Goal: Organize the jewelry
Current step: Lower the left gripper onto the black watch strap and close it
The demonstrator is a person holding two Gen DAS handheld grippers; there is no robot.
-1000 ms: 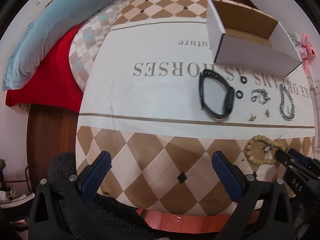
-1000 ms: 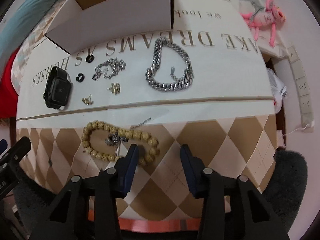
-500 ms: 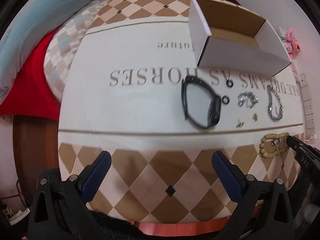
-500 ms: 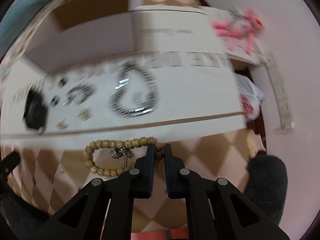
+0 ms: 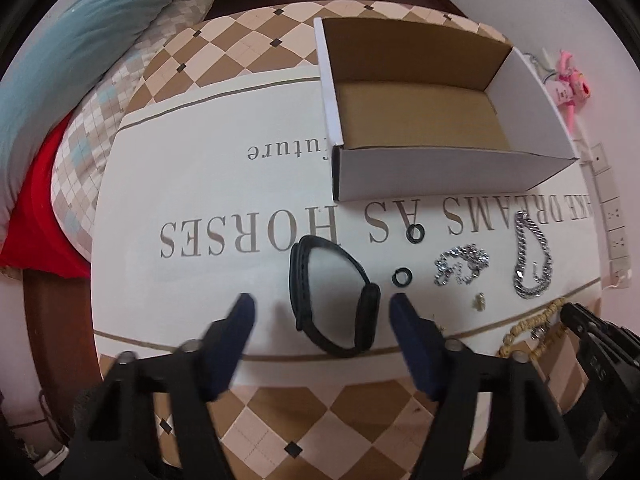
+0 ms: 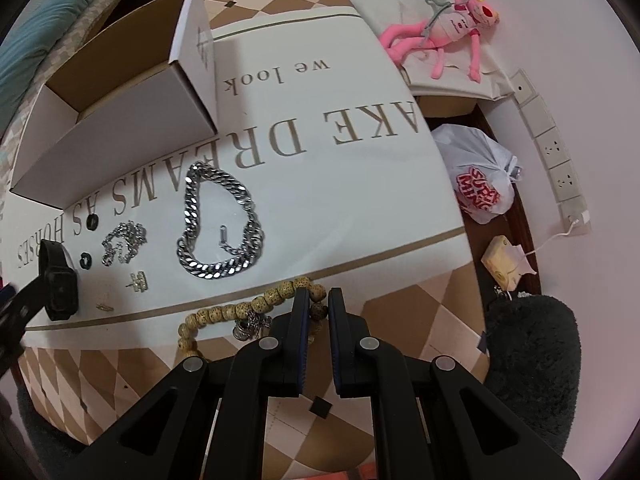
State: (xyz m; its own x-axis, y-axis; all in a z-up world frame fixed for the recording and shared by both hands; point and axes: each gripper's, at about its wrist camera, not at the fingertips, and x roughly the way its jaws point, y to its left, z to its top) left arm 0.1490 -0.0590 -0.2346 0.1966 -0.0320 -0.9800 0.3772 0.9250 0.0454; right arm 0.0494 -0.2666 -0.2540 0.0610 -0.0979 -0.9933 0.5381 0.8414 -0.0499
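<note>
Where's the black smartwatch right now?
The black smartwatch lies on the white tablecloth just ahead of the open left gripper, between its fingertips in the left wrist view, with a small black ring beside it.

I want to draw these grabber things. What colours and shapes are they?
Both are black plastic. The left gripper has two long angled arms with round silver screws and dark blue pads on its fingertips. The right gripper looks the same: black arms, silver screws, thin blue strips inside its fingers. Seen from the left camera, its side carries small white letters. Something dark and fuzzy sits behind each.
</note>
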